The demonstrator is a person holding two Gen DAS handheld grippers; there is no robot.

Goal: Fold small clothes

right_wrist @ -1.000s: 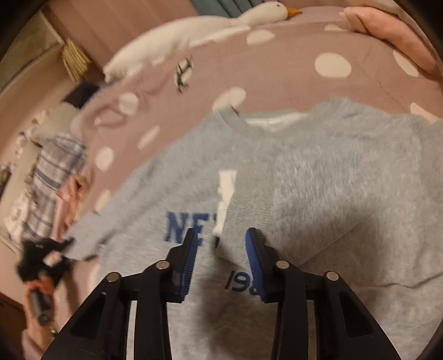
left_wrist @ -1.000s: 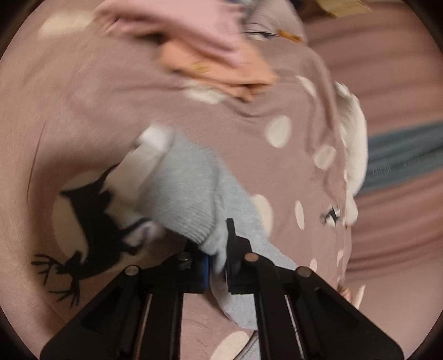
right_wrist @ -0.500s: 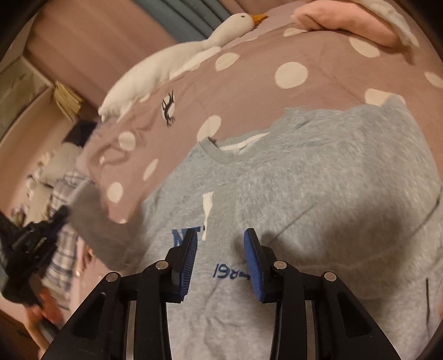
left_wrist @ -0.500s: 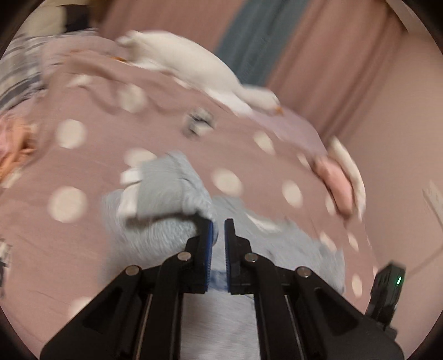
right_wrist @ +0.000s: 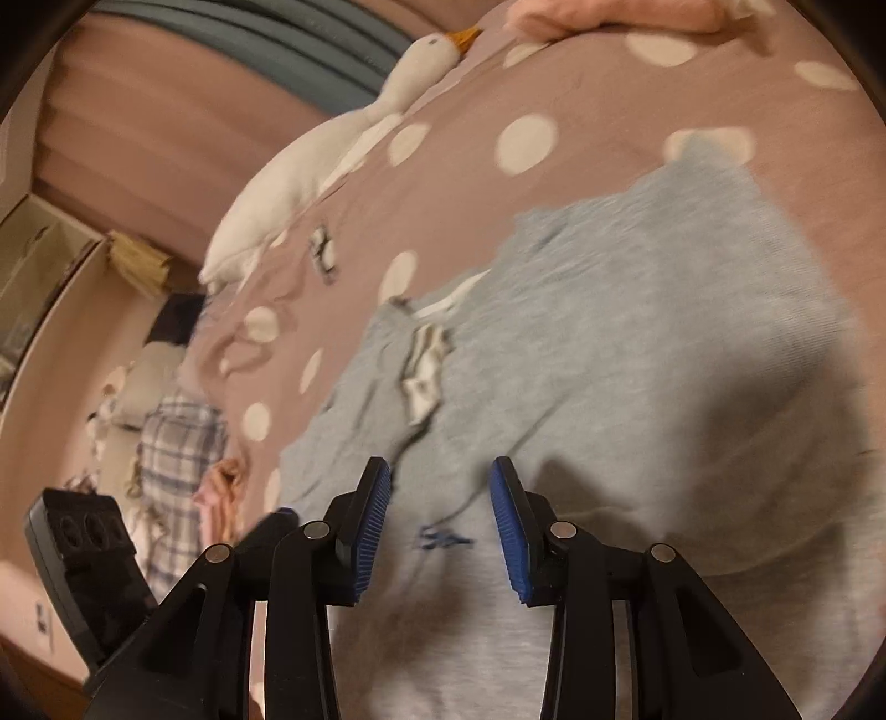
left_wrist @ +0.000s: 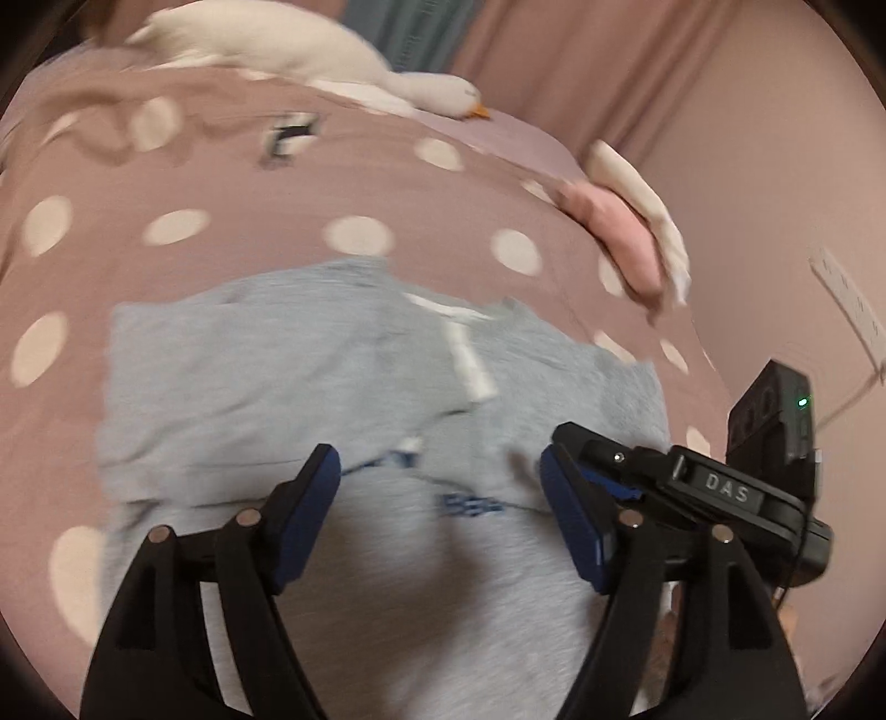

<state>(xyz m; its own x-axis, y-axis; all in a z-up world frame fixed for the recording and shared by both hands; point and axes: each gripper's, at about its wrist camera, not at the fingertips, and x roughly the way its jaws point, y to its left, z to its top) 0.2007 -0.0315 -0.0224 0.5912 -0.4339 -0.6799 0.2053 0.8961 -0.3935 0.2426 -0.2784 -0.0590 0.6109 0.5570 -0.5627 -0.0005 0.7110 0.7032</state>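
On the dusty-pink, white-dotted bedspread lies a fuzzy grey sweater, sleeves folded inward — left gripper opening wide, nothing between its ribbed blue pads; right gripper parted, empty — both poised over the knit, plush goose beyond

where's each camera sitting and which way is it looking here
Left wrist: sits on the left gripper, looks down along its opening, empty fingers at the grey sweater; the right gripper shows at right.
Right wrist: sits on the right gripper, faces the same sweater, jaws apart and empty; the left gripper's body shows at lower left.
Both show the sweater, the spotted bedspread and the white goose toy.
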